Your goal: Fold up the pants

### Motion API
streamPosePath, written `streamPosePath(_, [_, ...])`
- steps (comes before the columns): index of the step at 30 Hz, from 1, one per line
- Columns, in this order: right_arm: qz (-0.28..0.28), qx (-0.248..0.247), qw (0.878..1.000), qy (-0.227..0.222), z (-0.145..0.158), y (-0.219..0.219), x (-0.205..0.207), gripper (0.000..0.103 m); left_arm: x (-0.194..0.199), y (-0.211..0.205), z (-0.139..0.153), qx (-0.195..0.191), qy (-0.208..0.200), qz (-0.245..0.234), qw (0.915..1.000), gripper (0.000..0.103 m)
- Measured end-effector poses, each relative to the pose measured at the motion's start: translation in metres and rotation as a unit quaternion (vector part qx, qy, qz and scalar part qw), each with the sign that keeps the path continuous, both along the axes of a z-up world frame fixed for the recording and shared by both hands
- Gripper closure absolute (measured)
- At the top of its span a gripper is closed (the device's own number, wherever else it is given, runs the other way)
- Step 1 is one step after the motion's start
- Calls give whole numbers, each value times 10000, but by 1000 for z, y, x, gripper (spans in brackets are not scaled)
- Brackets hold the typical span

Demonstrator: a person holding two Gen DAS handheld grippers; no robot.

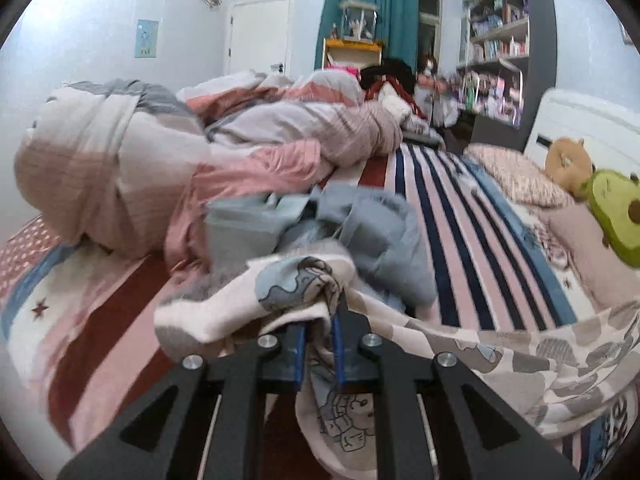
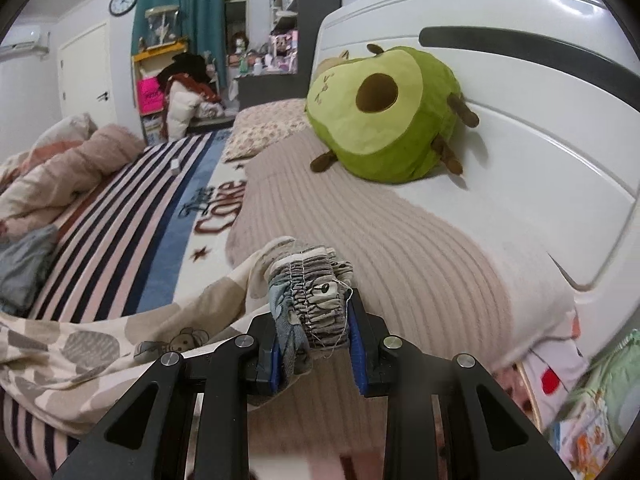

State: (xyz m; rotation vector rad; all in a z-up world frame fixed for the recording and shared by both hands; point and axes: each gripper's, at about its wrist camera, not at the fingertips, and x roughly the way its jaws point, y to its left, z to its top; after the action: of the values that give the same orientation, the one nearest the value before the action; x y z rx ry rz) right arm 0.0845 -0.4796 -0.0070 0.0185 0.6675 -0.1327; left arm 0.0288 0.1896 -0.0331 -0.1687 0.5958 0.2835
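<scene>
The pants [image 1: 520, 360] are cream with grey, tan and blue cartoon patches, and they hang lifted over the striped bed. My left gripper [image 1: 320, 320] is shut on a bunched fold of the cloth, which spills over and below the blue pads [image 1: 338, 352]. In the right wrist view my right gripper [image 2: 316, 332] is shut on the gathered elastic waistband [image 2: 312, 300] of the pants [image 2: 100, 344]. From there the fabric stretches away to the lower left over the bedspread.
A rolled pink and white duvet [image 1: 120, 168] fills the left of the bed, with grey-blue clothes [image 1: 360, 232] heaped beside it. A green avocado plush [image 2: 384, 112] leans on the white headboard [image 2: 520, 100] above a beige pillow [image 2: 400, 240]. Striped bedspread [image 1: 460, 220] lies between.
</scene>
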Motion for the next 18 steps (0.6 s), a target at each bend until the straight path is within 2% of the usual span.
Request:
streamPosePath(4, [23, -10, 9994, 334, -3, 3, -29, 82, -25, 8, -17, -122, 610, -224, 9978, 94])
streamPosePath(8, [-77, 75, 9972, 744, -28, 0, -43, 79, -26, 11, -51, -49, 1236, -237, 9920, 90])
streamPosePath(9, [-109, 87, 9966, 809, -35, -2, -44, 74, -26, 12, -58, -46, 1327, -222, 9909, 86])
streamPosePath(10, [-139, 113, 9961, 863, -40, -4, -43, 73, -26, 14, -64, -1, 1416, -153, 9898, 77])
streamPosePath(11, [-195, 137, 9956, 910, -43, -7, -45, 67, -28, 17, -67, 73, 1455, -68, 9893, 72])
streamPosePath(12, [-255, 138, 9948, 979, -46, -9, -46, 55, -30, 18, -66, 119, 1435, -23, 9896, 60])
streamPosePath(13, [-317, 76, 9940, 1041, -46, -9, -49, 50, -35, 20, -62, 176, 1361, 28, 9905, 50])
streamPosePath(15, [-433, -185, 9941, 977, -39, -7, -56, 46, -42, 25, -54, 290, 1262, 80, 9915, 37])
streamPosePath(16, [-499, -384, 9938, 917, -33, -4, -60, 45, -46, 27, -48, 534, 1235, 235, 9906, 28])
streamPosePath(18, [-540, -631, 9938, 744, -22, 3, -66, 38, -53, 32, -39, 1033, 1171, 557, 9862, 23])
